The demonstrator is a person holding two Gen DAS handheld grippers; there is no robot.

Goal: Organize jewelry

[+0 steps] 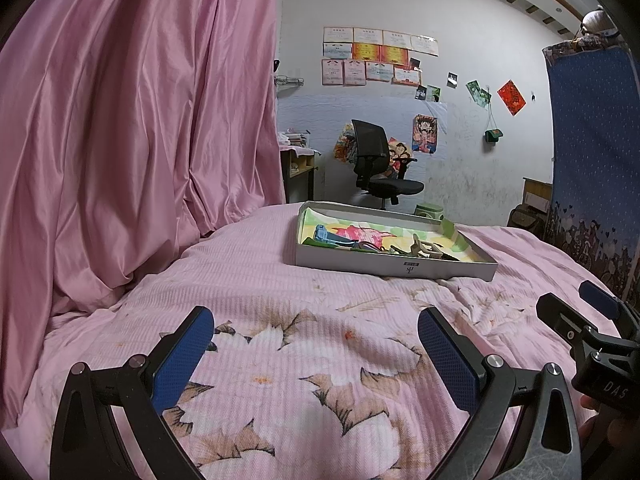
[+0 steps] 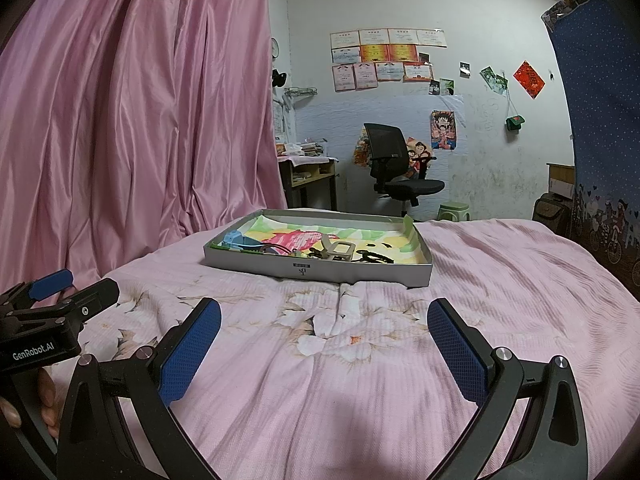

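A shallow grey box tray [image 1: 394, 269] [image 2: 320, 270] with a colourful paper lining lies on the pink bed ahead of both grippers. Inside it are a blue clip [image 1: 325, 236] [image 2: 236, 239], a beige hair claw [image 1: 423, 247] [image 2: 340, 251] and dark small pieces [image 2: 374, 257] too small to tell apart. My left gripper [image 1: 316, 338] is open over the floral bedspread, well short of the tray, nothing between its fingers. My right gripper [image 2: 325, 330] is open too, also short of the tray and empty. Each gripper shows at the edge of the other's view.
A pink satin curtain [image 1: 120, 140] hangs along the left. Beyond the bed stand a black office chair [image 1: 378, 164], a desk [image 2: 308, 176] and a green stool [image 2: 454, 211]. A blue patterned cloth [image 1: 592, 160] hangs at the right. The pink floral bedspread [image 2: 360, 380] spreads below.
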